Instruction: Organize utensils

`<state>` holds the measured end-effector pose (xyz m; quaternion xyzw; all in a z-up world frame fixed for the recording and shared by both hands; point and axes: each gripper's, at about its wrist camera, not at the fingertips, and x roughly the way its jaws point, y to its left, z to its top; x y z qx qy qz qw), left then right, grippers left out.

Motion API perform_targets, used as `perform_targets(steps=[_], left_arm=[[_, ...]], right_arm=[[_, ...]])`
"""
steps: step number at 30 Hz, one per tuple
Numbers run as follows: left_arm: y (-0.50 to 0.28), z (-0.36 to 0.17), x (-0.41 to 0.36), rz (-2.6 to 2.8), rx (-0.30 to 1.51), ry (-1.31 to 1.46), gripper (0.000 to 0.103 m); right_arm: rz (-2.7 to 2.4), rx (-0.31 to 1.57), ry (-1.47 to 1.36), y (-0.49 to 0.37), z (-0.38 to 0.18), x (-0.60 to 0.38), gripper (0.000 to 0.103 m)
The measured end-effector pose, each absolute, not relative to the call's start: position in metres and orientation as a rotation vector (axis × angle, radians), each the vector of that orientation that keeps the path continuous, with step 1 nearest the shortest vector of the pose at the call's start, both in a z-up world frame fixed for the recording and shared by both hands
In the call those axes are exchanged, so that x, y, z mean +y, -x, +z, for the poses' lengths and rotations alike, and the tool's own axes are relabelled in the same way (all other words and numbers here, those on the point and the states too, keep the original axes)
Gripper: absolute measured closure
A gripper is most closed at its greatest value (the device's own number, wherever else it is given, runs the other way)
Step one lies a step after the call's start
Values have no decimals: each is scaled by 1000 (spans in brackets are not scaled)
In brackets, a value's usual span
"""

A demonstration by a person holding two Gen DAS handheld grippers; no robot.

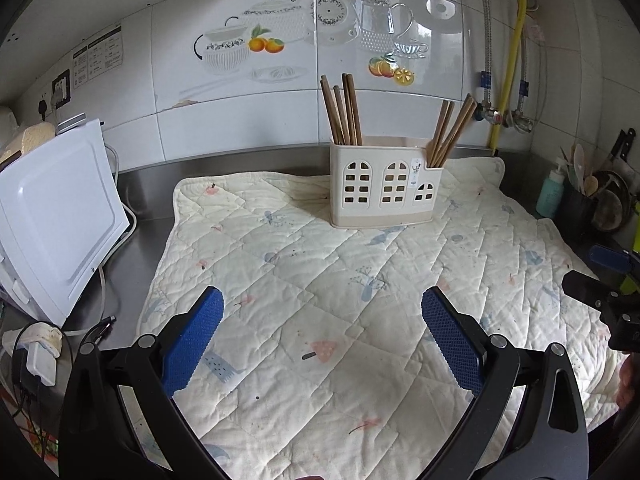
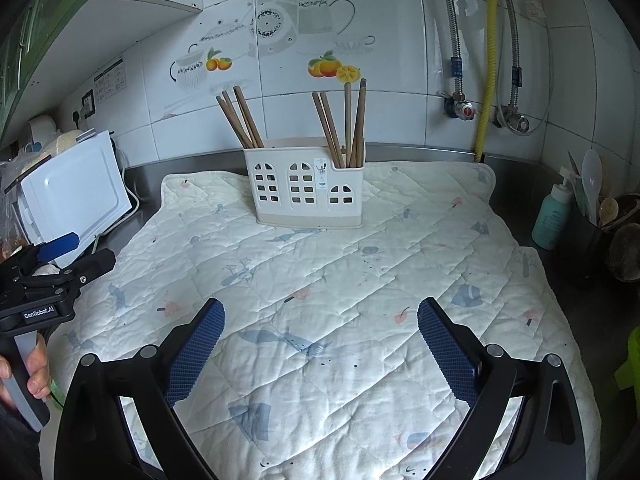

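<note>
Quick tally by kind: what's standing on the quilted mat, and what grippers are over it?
Utensil holder: 1
Chopstick bunches, left compartment and right compartment: 2
Open grippers, left gripper and right gripper: 2
Total: 5

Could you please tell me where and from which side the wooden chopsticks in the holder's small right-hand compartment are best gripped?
Grip the brown wooden chopsticks on their bare upper shafts, coming from above and in front. Their lower ends are buried in the cream plastic holder with window cut-outs, and the tiled wall stands close behind. The right tongs are open.
</note>
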<state>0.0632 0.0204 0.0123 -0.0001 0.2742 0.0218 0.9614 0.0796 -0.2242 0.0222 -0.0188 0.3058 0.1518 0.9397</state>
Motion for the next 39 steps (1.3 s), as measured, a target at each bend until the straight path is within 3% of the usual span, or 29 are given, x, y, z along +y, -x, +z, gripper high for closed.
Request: perform_targets(steps=[39], left_arm=[[-67, -3, 18, 50, 600, -30, 5]], right_arm=[[315, 651, 64, -87, 16, -219, 8]])
